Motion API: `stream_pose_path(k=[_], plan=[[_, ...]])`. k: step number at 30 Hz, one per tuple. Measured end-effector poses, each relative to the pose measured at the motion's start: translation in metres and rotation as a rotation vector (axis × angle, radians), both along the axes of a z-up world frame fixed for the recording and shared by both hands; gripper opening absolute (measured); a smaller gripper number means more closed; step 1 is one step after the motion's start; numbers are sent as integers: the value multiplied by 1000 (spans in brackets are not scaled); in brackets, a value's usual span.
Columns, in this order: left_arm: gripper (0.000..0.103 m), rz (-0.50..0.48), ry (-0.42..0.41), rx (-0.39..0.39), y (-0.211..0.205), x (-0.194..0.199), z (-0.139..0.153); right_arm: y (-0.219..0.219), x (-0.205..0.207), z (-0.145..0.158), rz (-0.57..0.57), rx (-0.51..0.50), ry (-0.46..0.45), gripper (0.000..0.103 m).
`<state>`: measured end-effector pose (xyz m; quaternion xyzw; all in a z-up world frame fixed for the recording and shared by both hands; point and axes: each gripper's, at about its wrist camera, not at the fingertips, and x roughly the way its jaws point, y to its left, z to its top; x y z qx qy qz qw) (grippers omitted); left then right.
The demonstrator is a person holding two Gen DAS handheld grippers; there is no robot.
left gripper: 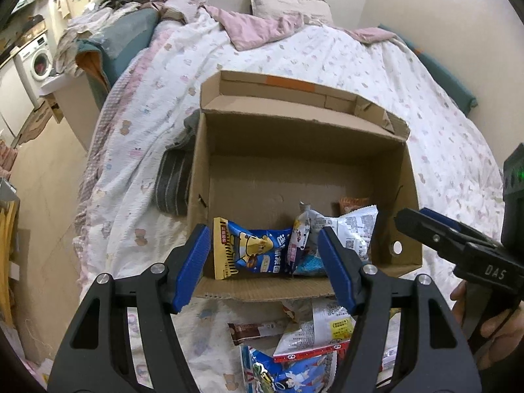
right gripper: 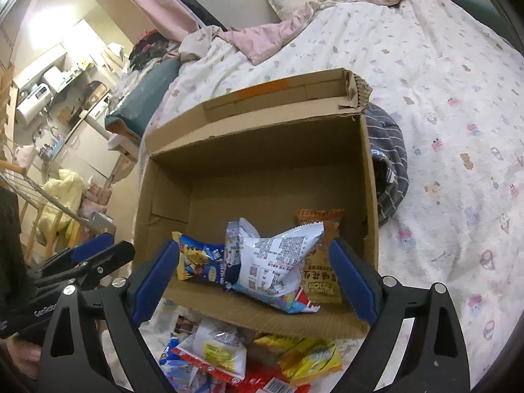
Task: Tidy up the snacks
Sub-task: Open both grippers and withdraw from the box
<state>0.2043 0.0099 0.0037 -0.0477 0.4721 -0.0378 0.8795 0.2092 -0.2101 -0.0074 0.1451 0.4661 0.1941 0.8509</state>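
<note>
An open cardboard box (left gripper: 404, 183) (right gripper: 163, 196) stands on the bed. Inside, near its front wall, lie a blue-and-yellow packet (left gripper: 252, 249) (right gripper: 199, 258), a white packet (left gripper: 350, 229) (right gripper: 275, 262) and an orange packet (left gripper: 352, 203) (right gripper: 322, 278). A loose pile of snack packets (left gripper: 294, 344) (right gripper: 229, 353) lies on the bedspread in front of the box. My left gripper (left gripper: 263, 245) (right gripper: 98, 252) hovers above the box's front edge, open and empty. To its right, my right gripper (right gripper: 255, 255) (left gripper: 425, 226) hangs over the same edge, open wide with nothing held.
A grey striped cloth (left gripper: 173, 183) (right gripper: 389, 163) lies against the box's side. A pink blanket (left gripper: 262, 23) and a pillow (left gripper: 288, 3) sit at the bed's head. The floor drops off past the bed's left edge, with a washing machine (left gripper: 36, 59) beyond. A hand (left gripper: 491, 327) holds the right gripper.
</note>
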Motion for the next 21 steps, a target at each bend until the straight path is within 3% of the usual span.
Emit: stream_pose_path(k=[8,18,21], plan=[[65,6,-69,53,1,-19,17,-1,-24,12,23,-17,-25,98],[66,58,-73,-12,18,-50,22,-22,-58,18,-15,13,-32,99],[81,76,-78,-20,21,-59,23,-29,-65,18,-31,34,-24,99]])
